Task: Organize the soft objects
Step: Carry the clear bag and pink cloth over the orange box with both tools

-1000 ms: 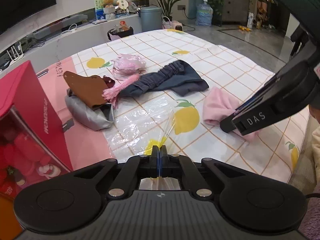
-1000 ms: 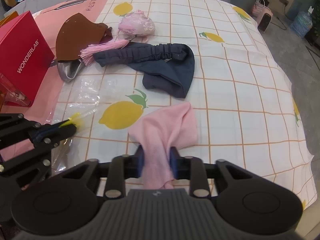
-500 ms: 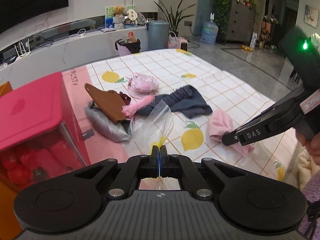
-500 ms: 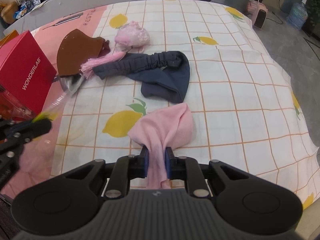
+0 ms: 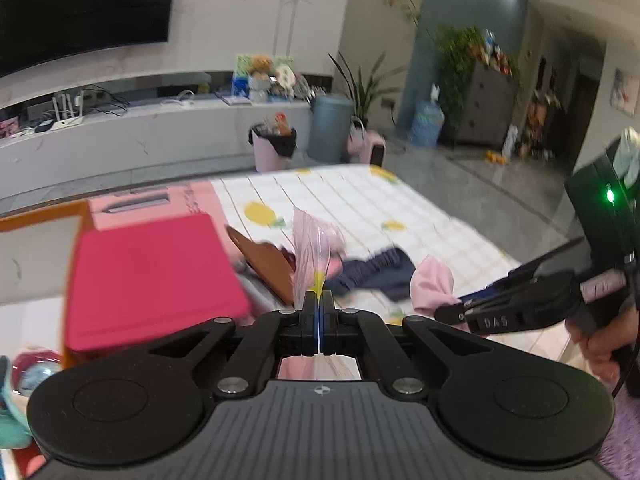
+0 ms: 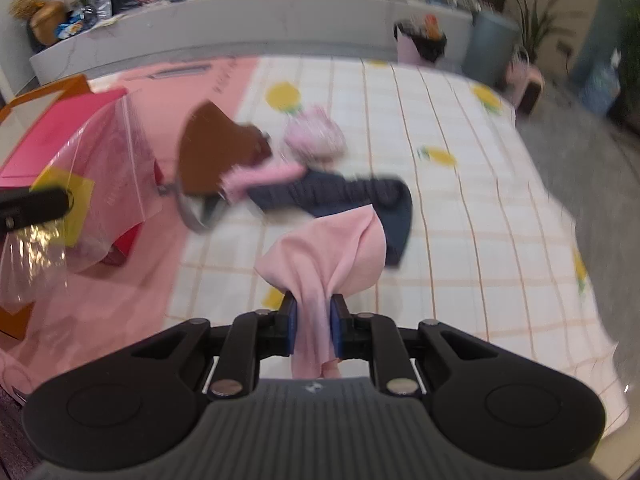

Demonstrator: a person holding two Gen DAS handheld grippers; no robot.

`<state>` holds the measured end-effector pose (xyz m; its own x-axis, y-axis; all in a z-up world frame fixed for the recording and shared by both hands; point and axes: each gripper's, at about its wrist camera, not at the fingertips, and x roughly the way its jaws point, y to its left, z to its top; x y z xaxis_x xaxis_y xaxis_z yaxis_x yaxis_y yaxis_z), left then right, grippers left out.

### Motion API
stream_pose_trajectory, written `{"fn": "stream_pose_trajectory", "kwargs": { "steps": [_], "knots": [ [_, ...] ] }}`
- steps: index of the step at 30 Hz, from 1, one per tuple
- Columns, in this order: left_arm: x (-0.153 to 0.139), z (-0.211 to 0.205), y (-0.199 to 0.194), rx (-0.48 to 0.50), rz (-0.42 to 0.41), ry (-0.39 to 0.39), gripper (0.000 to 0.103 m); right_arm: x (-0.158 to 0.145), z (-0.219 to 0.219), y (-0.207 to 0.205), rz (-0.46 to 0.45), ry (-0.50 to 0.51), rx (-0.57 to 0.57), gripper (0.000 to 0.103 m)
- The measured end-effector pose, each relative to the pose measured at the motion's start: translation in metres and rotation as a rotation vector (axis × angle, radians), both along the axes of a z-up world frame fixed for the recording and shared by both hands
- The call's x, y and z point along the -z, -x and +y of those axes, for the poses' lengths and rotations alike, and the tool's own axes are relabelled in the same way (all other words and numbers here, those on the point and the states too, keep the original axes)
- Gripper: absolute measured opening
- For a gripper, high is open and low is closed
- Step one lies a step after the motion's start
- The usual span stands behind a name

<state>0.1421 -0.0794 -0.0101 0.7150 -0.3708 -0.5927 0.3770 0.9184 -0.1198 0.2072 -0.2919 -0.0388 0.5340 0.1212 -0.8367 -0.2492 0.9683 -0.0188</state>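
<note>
My left gripper (image 5: 319,300) is shut on the yellow-tabbed edge of a clear plastic bag (image 5: 310,252), which hangs in the air; in the right wrist view that bag (image 6: 92,184) shows at the left. My right gripper (image 6: 313,322) is shut on a pink cloth (image 6: 332,252), lifted off the table; the left wrist view shows the pink cloth (image 5: 432,282) at that gripper's tip. On the lemon-print tablecloth (image 6: 460,160) lie a dark blue garment (image 6: 344,196), a brown piece (image 6: 212,152), a pink tassel (image 6: 264,176) and a small pink pouch (image 6: 316,138).
A red box (image 5: 152,272) stands at the table's left, with an orange box (image 6: 52,92) behind it. A person's hand (image 5: 600,340) holds the right gripper at the right edge. Bins (image 5: 276,146) and a low counter stand beyond the table.
Both grippers have risen. The plastic bag came up off the table and now hangs in the air. The pink cloth was gathered tighter and lifted clear of the tablecloth.
</note>
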Motion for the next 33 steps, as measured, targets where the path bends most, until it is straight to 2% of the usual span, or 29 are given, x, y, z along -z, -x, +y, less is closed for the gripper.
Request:
{"fn": "stream_pose_trajectory", "kwargs": {
  "steps": [9,20,25,30,33],
  "knots": [
    [-0.042,0.061,0.006,-0.082,-0.081,0.090,0.000,-0.058,0.066,0.012,-0.137,0.027,-0.091,0.016],
    [-0.072,0.166,0.010,-0.257,-0.132,0.192,0.000,-0.113,0.178,0.017,-0.237,-0.037,-0.290,0.017],
    [-0.064,0.200,0.002,-0.384,-0.071,0.197,0.000,-0.112,0.235,0.018,-0.234,-0.051,-0.386,0.017],
    [-0.046,0.212,-0.010,-0.461,-0.047,0.134,0.000,-0.096,0.287,0.011,-0.205,-0.038,-0.478,0.017],
    [-0.035,0.217,-0.014,-0.496,-0.028,0.096,0.000,-0.081,0.312,0.001,-0.172,0.009,-0.524,0.017]
  ]
}}
